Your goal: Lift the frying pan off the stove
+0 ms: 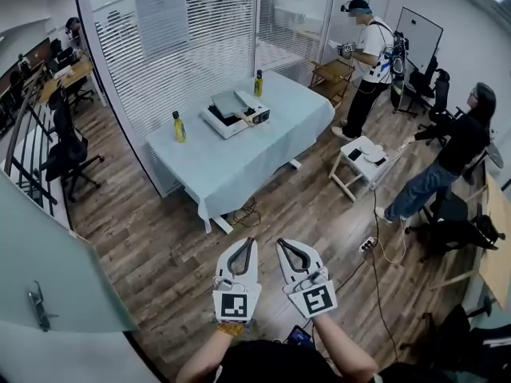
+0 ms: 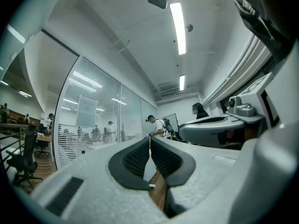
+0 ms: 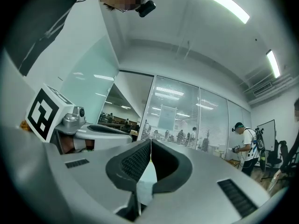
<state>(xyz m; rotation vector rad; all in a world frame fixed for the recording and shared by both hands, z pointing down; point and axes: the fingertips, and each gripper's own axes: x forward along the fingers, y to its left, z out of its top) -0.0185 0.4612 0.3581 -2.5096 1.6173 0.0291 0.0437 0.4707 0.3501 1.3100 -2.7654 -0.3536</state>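
Note:
The stove (image 1: pixel 234 112) is a white box on the light blue table (image 1: pixel 239 162), far ahead of me across the wooden floor. On it lies the grey frying pan (image 1: pixel 227 101), its pale handle pointing right and toward me. My left gripper (image 1: pixel 250 241) and right gripper (image 1: pixel 280 243) hang side by side low in the head view, well short of the table. Both are shut with nothing between the jaws. In the left gripper view the left gripper (image 2: pixel 150 138) has its pads pressed together, as has the right gripper (image 3: pixel 150 142) in the right gripper view.
Two yellow bottles (image 1: pixel 179 126) (image 1: pixel 258 83) stand on the table. A glass partition (image 1: pixel 160 38) runs behind it. Two people (image 1: pixel 367 54) (image 1: pixel 451 154) stand at right by a small white table (image 1: pixel 363 164). A power strip (image 1: pixel 368 244) and cable lie on the floor. Office chairs (image 1: pixel 68 146) stand left.

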